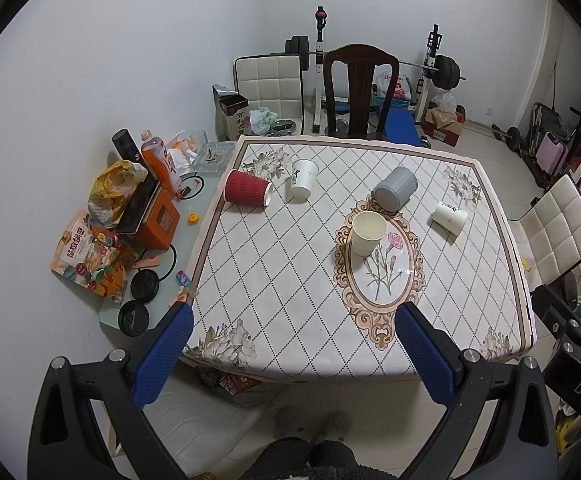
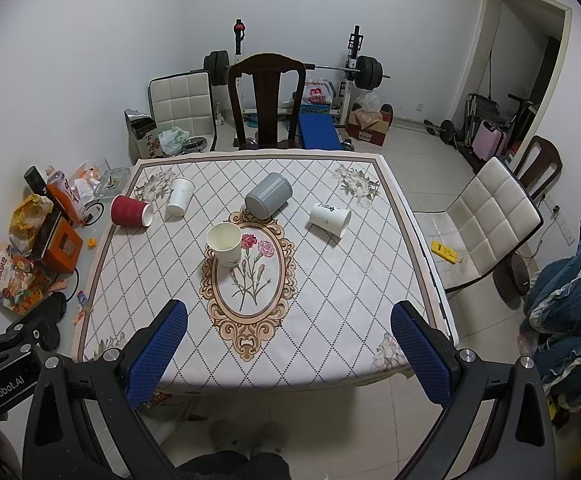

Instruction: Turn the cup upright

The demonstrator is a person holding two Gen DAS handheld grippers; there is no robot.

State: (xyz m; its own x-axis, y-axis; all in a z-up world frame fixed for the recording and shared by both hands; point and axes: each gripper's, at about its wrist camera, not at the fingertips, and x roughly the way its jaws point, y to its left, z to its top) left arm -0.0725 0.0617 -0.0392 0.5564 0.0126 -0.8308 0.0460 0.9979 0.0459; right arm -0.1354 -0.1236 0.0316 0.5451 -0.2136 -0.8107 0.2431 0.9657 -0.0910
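Observation:
Several cups are on the patterned tablecloth [image 1: 274, 280]. A cream paper cup [image 1: 367, 233] [image 2: 225, 243] stands upright near the middle. A red ribbed cup [image 1: 247, 193] [image 2: 131, 211], a white paper cup [image 1: 303, 179] [image 2: 179, 197], a grey cup [image 1: 395, 189] [image 2: 268, 199] and another white cup [image 1: 450, 217] [image 2: 329, 219] lie on their sides. My left gripper [image 1: 294, 354] is open and empty, above the table's near edge. My right gripper [image 2: 290, 350] is open and empty, also back at the near edge.
A dark wooden chair [image 1: 360, 88] stands at the far side, a white padded chair [image 2: 490, 216] at the right. Bottles, snack bags and an orange box [image 1: 150, 220] crowd a glass side table on the left. Weight equipment [image 2: 354, 68] lines the back wall.

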